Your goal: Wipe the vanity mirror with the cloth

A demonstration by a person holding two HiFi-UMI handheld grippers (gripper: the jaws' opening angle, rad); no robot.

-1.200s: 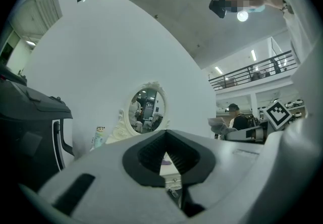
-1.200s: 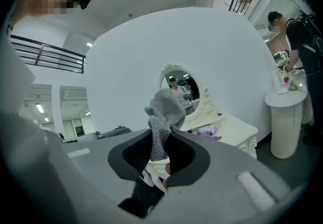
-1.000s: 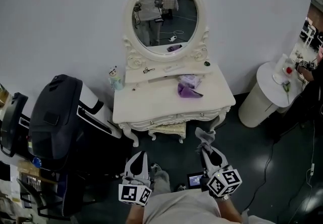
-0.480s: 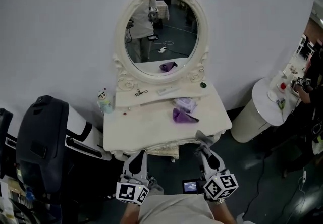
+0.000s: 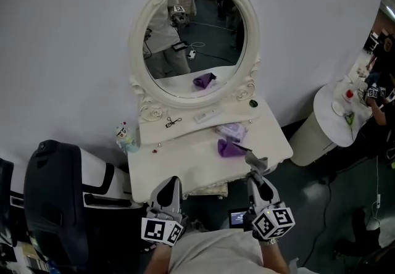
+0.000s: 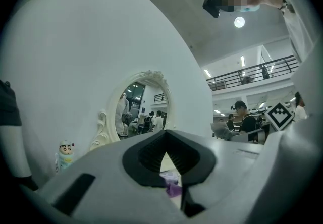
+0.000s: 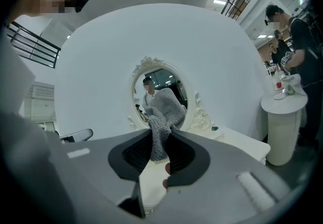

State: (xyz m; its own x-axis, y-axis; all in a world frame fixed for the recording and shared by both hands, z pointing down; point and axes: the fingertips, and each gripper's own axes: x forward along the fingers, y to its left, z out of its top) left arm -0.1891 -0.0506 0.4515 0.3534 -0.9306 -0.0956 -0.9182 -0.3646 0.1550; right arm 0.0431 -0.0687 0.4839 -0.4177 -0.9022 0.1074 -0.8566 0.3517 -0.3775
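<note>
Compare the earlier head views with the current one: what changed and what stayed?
Both grippers advanced toward the vanity table as the person stepped closer; the right gripper now shows at its front edge. Unchanged: the right gripper stays shut on the grey cloth, the left gripper holds nothing, the purple cloth lies on the table.

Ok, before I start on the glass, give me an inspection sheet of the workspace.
Surface: white vanity top, level, below the mirror.
Job's things: vanity mirror upright behind the top; grey cloth held in the right tongs, not yet on the glass.
Clutter: purple bundle on the top's right half; figurine at its left edge; small tools on the shelf under the mirror.
Grippers: left tongs shut, nothing between them; right tongs shut on the cloth.
Cables: thin cable on the dark floor at the right.
Surroundings: black bag at the left; round white stand and a person at the right.
</note>
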